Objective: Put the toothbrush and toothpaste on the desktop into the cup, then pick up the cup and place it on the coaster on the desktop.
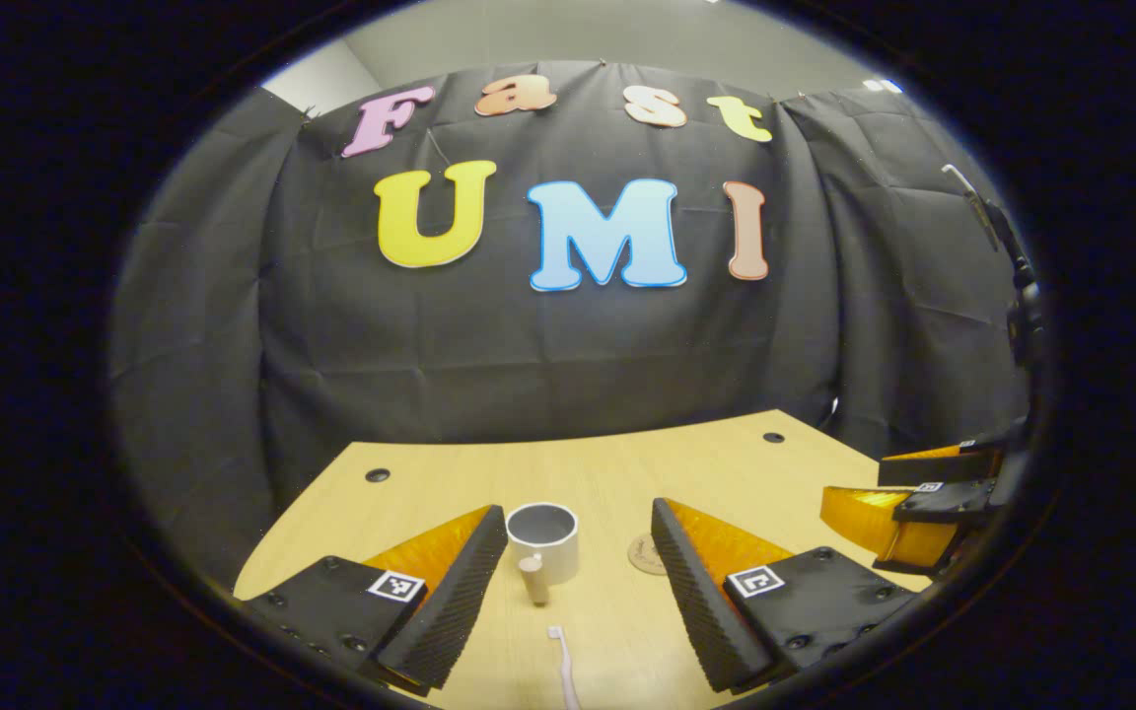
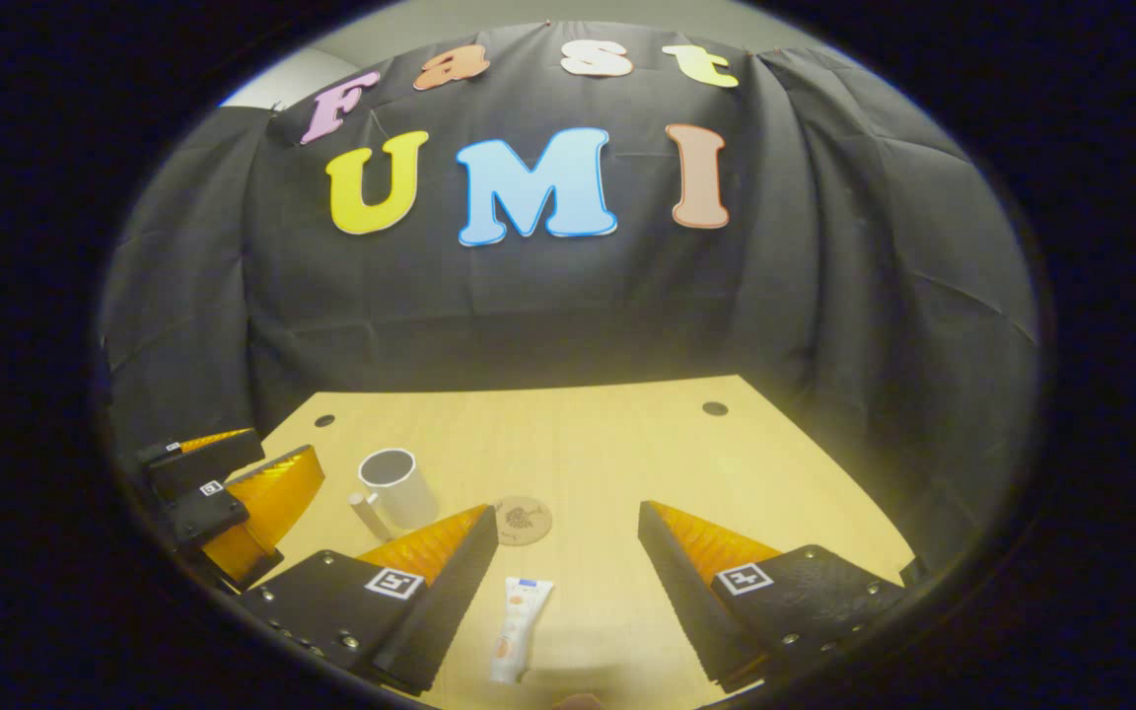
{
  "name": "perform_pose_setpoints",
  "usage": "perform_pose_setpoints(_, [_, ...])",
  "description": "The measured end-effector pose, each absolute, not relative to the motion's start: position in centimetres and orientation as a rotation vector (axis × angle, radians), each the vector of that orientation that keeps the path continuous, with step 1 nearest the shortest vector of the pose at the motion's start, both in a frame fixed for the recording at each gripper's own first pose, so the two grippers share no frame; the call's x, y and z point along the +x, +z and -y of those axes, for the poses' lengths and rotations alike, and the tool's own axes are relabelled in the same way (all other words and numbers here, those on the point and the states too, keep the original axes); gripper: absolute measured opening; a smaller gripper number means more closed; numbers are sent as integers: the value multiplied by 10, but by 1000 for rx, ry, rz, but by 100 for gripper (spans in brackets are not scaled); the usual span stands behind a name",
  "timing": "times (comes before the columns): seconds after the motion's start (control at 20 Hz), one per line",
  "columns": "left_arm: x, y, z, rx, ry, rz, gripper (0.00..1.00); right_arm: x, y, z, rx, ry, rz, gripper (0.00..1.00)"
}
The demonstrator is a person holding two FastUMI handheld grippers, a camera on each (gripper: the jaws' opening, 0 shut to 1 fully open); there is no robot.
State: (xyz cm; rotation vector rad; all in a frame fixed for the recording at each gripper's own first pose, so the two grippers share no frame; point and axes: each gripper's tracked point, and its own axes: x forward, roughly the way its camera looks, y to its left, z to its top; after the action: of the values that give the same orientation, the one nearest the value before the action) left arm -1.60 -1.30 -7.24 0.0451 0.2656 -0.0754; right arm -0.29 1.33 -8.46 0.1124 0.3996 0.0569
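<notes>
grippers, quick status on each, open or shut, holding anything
Left gripper: open, holding nothing; the toothbrush lies on the desk between its fingers.
Right gripper: open, holding nothing; the toothpaste lies ahead.

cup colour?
Grey-white cup, with a beige handle; clearest in the left gripper view.

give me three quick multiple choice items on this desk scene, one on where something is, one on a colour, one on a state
1. Where does the toothpaste lie?
A. inside the cup
B. on the desktop, between the right claw's fingers in its view
C. on the coaster

2. What colour is the cup?
A. white
B. red
C. green

3. What state is the left claw in?
A. shut on the toothbrush
B. shut on the cup
C. open

Answers:
1 B, the tube lies flat on the wood, short of the coaster.
2 A, its wall is white.
3 C, the fingers stand apart, with the toothbrush untouched between them.
</notes>
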Motion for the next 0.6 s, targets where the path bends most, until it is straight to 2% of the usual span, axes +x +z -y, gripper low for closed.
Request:
perform_pose_setpoints(0.15, [-16, -97, 10, 22, -76, -345, 100, -1, -103, -25, 132, 89, -476, 93])
perform_pose_setpoints(0.2, [-16, -106, 9, 12, -80, -374, 90, -1, -106, -28, 135, 97, -496, 93])
perform_pose_setpoints(0.45, [-17, -154, 0, -80, -73, -535, 100, 4, -128, -40, 110, 129, -582, 93])
perform_pose_setpoints(0.5, [-19, -163, -2, -94, -66, -567, 96, 5, -132, -43, 105, 137, -602, 93])
perform_pose_setpoints(0.6, [-20, -180, -9, -104, -45, -620, 100, 2, -146, -49, 98, 155, -647, 93])
